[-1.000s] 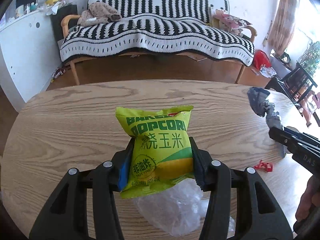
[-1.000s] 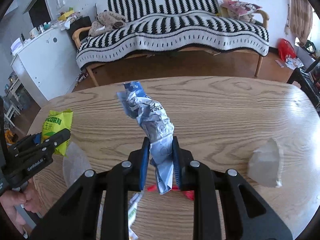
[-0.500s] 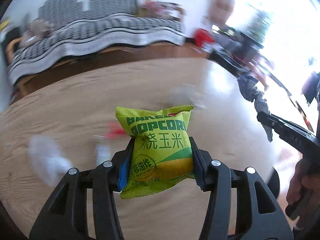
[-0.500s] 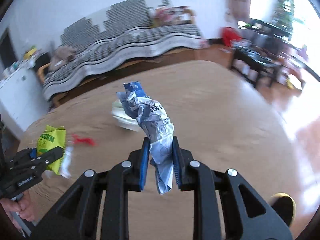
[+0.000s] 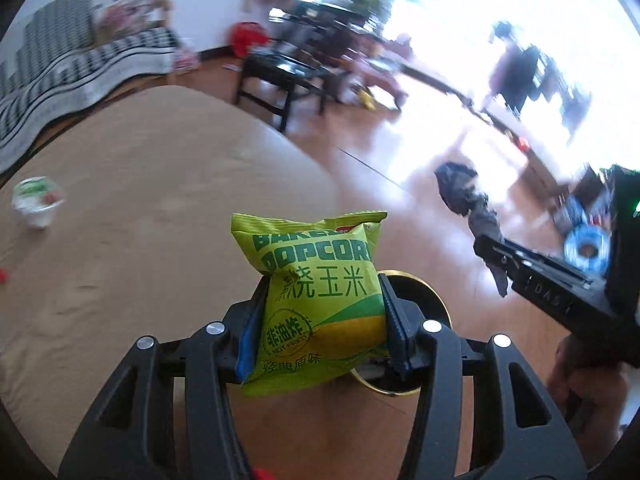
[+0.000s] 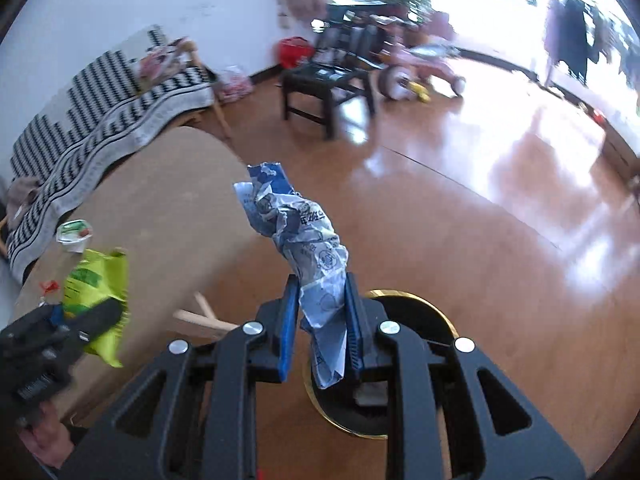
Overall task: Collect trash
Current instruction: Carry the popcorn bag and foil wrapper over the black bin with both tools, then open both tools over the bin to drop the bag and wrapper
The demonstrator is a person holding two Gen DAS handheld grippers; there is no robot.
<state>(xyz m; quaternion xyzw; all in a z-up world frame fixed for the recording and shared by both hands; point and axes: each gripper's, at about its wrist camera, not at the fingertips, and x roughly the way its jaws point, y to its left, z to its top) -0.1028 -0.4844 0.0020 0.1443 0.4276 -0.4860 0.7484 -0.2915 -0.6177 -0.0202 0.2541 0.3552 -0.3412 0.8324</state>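
Observation:
My left gripper (image 5: pixel 322 320) is shut on a yellow-green popcorn bag (image 5: pixel 320 292), held upright past the right end of the wooden table (image 5: pixel 140 220). Behind the bag, on the floor, shows a round black bin with a gold rim (image 5: pixel 420 292). My right gripper (image 6: pixel 322 312) is shut on a crumpled blue-and-white wrapper (image 6: pixel 308 240), and the same bin (image 6: pixel 416 312) lies below its fingers. The right gripper (image 5: pixel 500 256) with its wrapper (image 5: pixel 468 200) appears at the right of the left wrist view. The left gripper with the popcorn bag (image 6: pixel 96 280) appears at the left of the right wrist view.
A white cup (image 5: pixel 38 204) and a small red scrap (image 6: pixel 48 286) lie on the table. A striped sofa (image 6: pixel 100 108) stands behind it, a black chair (image 6: pixel 324 84) and a pink tricycle (image 6: pixel 420 68) farther off on the shiny wooden floor. A hand (image 5: pixel 580 376) holds the right gripper.
Both grippers swung to the right, from over the table to its right end, keeping their hold on the bag and the wrapper. The gold-rimmed bin has come into view beneath them.

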